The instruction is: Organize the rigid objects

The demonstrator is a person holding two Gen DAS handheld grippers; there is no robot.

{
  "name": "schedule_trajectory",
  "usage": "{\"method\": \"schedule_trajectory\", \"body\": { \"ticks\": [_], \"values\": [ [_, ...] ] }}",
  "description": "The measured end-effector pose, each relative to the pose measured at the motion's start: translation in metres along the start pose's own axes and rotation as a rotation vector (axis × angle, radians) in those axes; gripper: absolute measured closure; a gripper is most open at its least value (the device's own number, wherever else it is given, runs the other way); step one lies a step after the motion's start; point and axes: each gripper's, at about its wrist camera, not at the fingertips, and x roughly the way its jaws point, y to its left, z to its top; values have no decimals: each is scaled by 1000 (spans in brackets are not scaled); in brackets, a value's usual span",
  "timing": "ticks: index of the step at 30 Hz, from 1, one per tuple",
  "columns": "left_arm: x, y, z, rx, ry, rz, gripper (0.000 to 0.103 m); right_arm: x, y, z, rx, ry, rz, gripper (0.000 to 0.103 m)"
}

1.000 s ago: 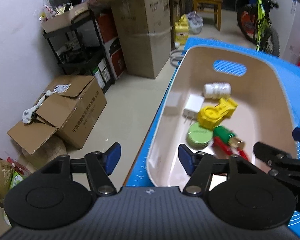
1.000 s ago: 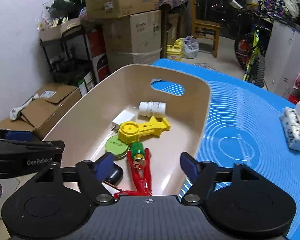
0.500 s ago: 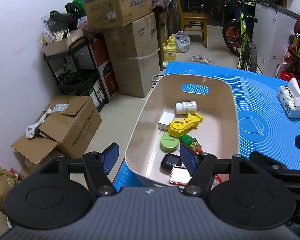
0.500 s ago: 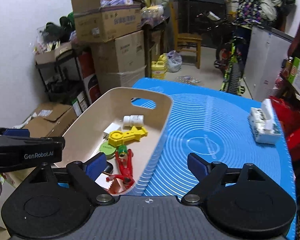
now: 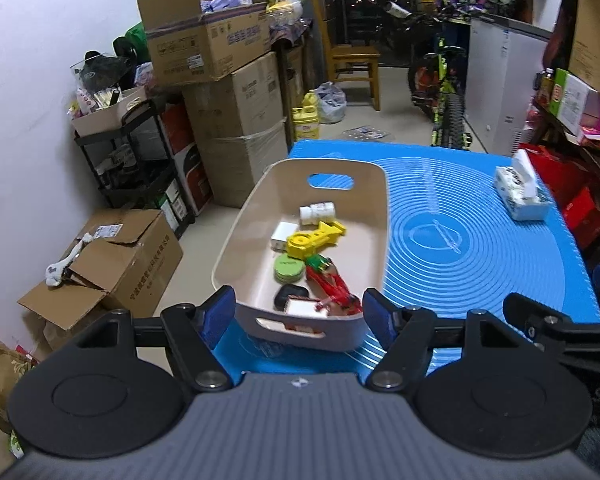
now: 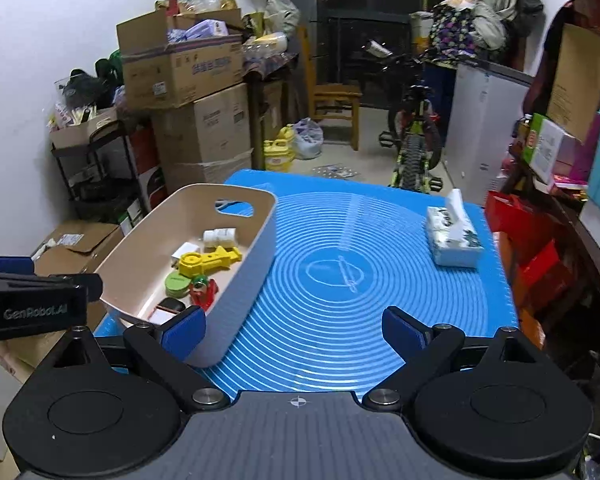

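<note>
A: Claw status, left unit?

B: Left claw (image 5: 298,312) is spread wide and holds nothing. Its blue pads (image 5: 219,314) sit apart, one at each side of the near end of the beige bin (image 5: 256,208), above the table and clear of the bin.

A: Right unit?

B: Right claw (image 6: 294,330) is likewise spread wide and empty. It hangs over the blue mat (image 6: 340,276); its left pad (image 6: 184,330) appears in front of the bin's near corner, though contact cannot be confirmed.

A: Location of the task items?

B: All lie inside the bin, which stands on the mat at the left edge of the table (image 5: 556,216). From the near end outward:
- white card with red border (image 5: 302,307), beside a black case (image 5: 292,294)
- red pliers (image 5: 332,286), lying flat, with a green-capped piece (image 5: 318,262) at their far end
- green round tin (image 5: 289,269), left of the pliers
- yellow plastic tool (image 5: 314,238), lying across the middle
- white charger block (image 5: 282,236), touching the yellow tool on its left
- white bottle (image 5: 317,213), on its side, nearest the far handle slot (image 5: 331,181)

A: Anything else on the table?

B: One tissue box (image 6: 452,240), at the far right of the mat, well apart from the bin.

A: Surroundings?

B: Cardboard boxes (image 5: 204,52) stacked at left, a wooden chair (image 5: 352,60) and a bicycle (image 6: 414,148) beyond the table.
</note>
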Motion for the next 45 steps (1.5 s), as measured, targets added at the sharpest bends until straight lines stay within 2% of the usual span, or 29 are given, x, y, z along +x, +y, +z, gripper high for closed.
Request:
{"method": "schedule_trajectory", "body": {
  "ticks": [10,22,35,45],
  "values": [
    [-32,-13,-37,12,-25,-12,30,-35,-15,-43,9,-7,-32,7],
    [-51,-21,-80,27,-26,-2,30,-61,-14,-82,21,3,-17,7],
    [-42,-39,-115,49,-11,-47,30,-54,-26,-114,58,27,-20,7],
    [-31,-38,-126,44,25,-36,30,-41,-25,-126,46,61,-1,7]
  ]
}}
